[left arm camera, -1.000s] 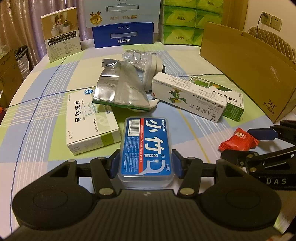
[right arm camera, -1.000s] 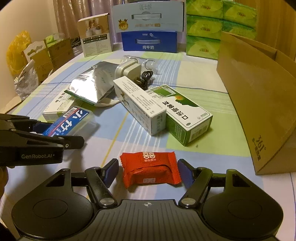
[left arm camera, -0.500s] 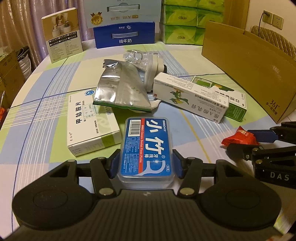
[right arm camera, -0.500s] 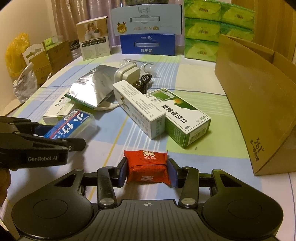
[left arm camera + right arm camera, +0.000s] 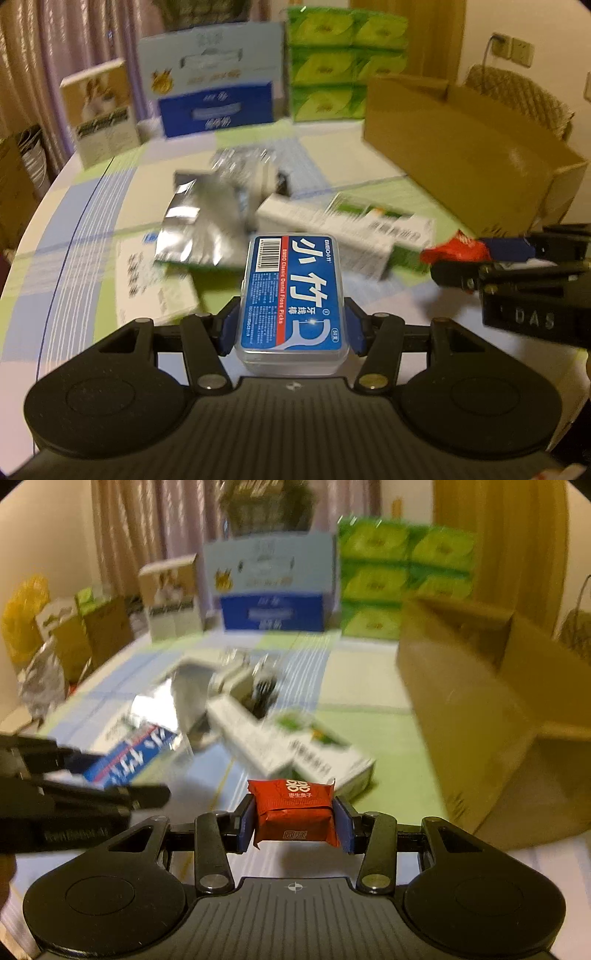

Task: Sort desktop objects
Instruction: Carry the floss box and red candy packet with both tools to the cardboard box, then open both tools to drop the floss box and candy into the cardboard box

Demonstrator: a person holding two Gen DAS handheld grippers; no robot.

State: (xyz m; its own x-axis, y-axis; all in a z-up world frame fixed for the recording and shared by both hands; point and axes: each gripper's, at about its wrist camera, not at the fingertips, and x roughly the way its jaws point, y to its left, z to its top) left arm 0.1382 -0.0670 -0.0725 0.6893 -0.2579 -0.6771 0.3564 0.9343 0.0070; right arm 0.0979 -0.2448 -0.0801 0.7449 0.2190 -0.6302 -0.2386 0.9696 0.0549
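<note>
Left wrist view — checked tablecloth (image 5: 85,206), cardboard box (image 5: 461,155), curtains (image 5: 48,48).

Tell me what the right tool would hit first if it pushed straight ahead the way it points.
Probably the green-and-white carton lying just beyond the red packet clamped in the right tool; blur leaves depth uncertain.

You are in a home room. Behind the checked table (image 5: 85,206) hang curtains (image 5: 44,48). Beside them stand tissue packs (image 5: 347,59).
</note>
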